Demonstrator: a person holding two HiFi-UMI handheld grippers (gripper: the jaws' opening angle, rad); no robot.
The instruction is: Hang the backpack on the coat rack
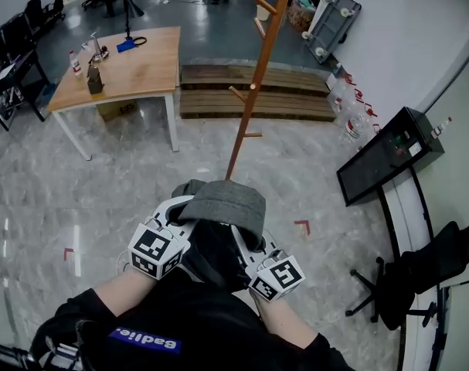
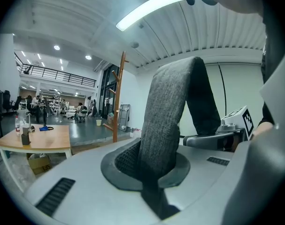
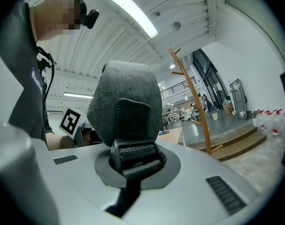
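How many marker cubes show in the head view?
2. One cube sits on the left tongs, left of the backpack; the other cube on the right tongs, to its right. Both tongs grip the backpack; none seems hidden.

One backpack [image 1: 222, 203], one coat rack [image 1: 253, 91] and one wooden table [image 1: 141, 68] were counted. Two grippers were seen, the left gripper [image 2: 151, 179] and the right gripper [image 3: 133, 170]. One bottle [image 1: 75, 62] was noted at the table's left edge, and one black office chair [image 1: 423, 273]. Two red floor marks [image 1: 302, 226] were counted too.
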